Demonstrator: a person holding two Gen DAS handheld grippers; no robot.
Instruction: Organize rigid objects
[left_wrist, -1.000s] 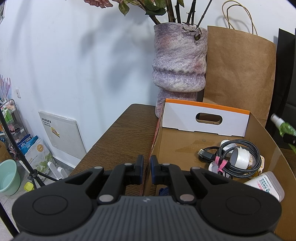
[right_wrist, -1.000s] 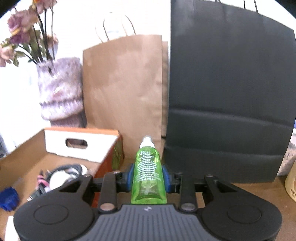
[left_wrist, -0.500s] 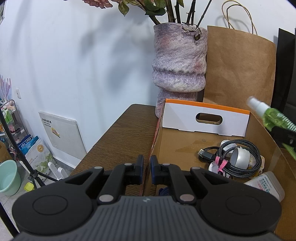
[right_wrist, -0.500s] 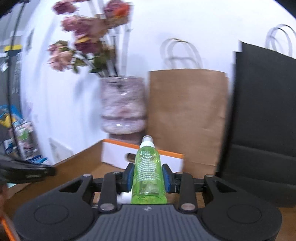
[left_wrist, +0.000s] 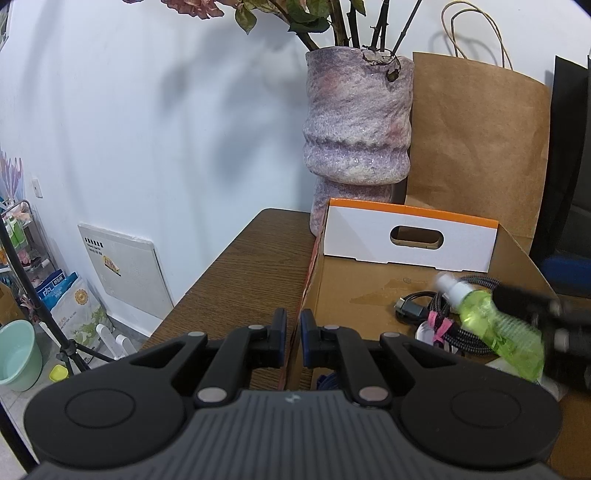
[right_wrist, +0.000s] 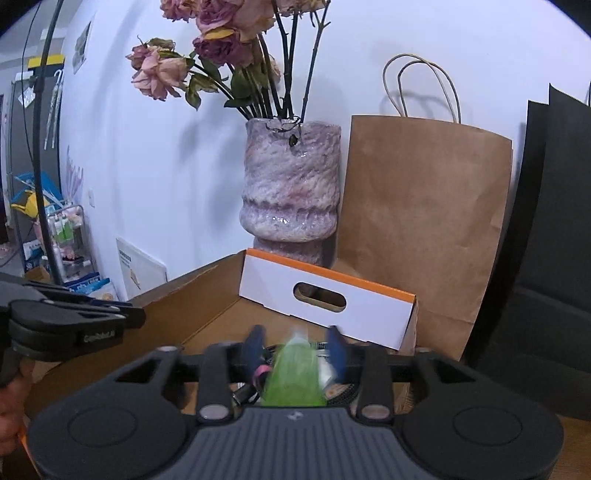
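A cardboard box (left_wrist: 424, 291) with an orange-edged white end panel stands on a wooden counter (left_wrist: 240, 280), and every place below is given relative to this box.

Over the box's right half, a green spray bottle (left_wrist: 498, 325) is seen tilted, its white nozzle pointing toward the box's centre, above a coiled braided cable (left_wrist: 465, 332) lying on the box floor. The right gripper (right_wrist: 295, 349) is seen with its jaws apart; they have just been opening, and the blurred bottle (right_wrist: 293, 373) lies between them with a gap at each side, so it appears released. The left gripper (left_wrist: 293, 328) is held at the box's near-left wall, jaws together on nothing.

The bottle is judged light, stiff and smooth, likely slippery plastic, partly filled with liquid. It is best taken across the wide mid-body, not the narrow nozzle, which could snap or spray.

Behind the box a mottled purple vase (left_wrist: 356, 136) of dried flowers and a brown paper bag (left_wrist: 476, 147) are set against the wall.

The bottle's tilt and the cable beneath it are shown only in the left wrist view. The gaps beside the bottle, and the left gripper (right_wrist: 125, 317) seen from the side, are shown only in the right wrist view.
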